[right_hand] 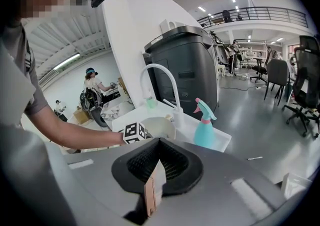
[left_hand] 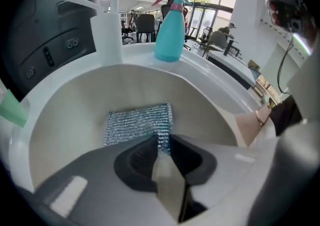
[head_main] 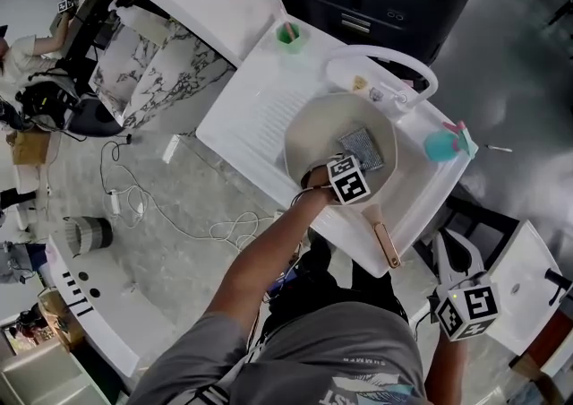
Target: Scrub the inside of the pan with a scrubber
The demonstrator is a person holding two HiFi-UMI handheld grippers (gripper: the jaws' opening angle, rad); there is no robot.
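A cream pan (head_main: pixel 309 139) sits in the white sink (head_main: pixel 260 107), its copper-toned handle (head_main: pixel 386 245) pointing toward me. A silvery mesh scrubber (head_main: pixel 363 148) lies on the pan's floor. My left gripper (head_main: pixel 347 161) reaches steeply down into the pan. In the left gripper view the scrubber (left_hand: pixel 137 122) spreads across the pan's floor (left_hand: pixel 65 120), and one corner is pinched between the jaws of the left gripper (left_hand: pixel 163 145). My right gripper (head_main: pixel 457 291) hangs off to the right, clear of the sink, and in its own view the right gripper (right_hand: pixel 152 180) has its pads together with nothing held.
A teal spray bottle (head_main: pixel 439 143) stands on the sink's right rim, a green cup (head_main: pixel 288 34) at its far corner. A white arched faucet (head_main: pixel 385 58) rises behind the pan. A dark cabinet stands beyond the sink. Cables lie on the floor at left.
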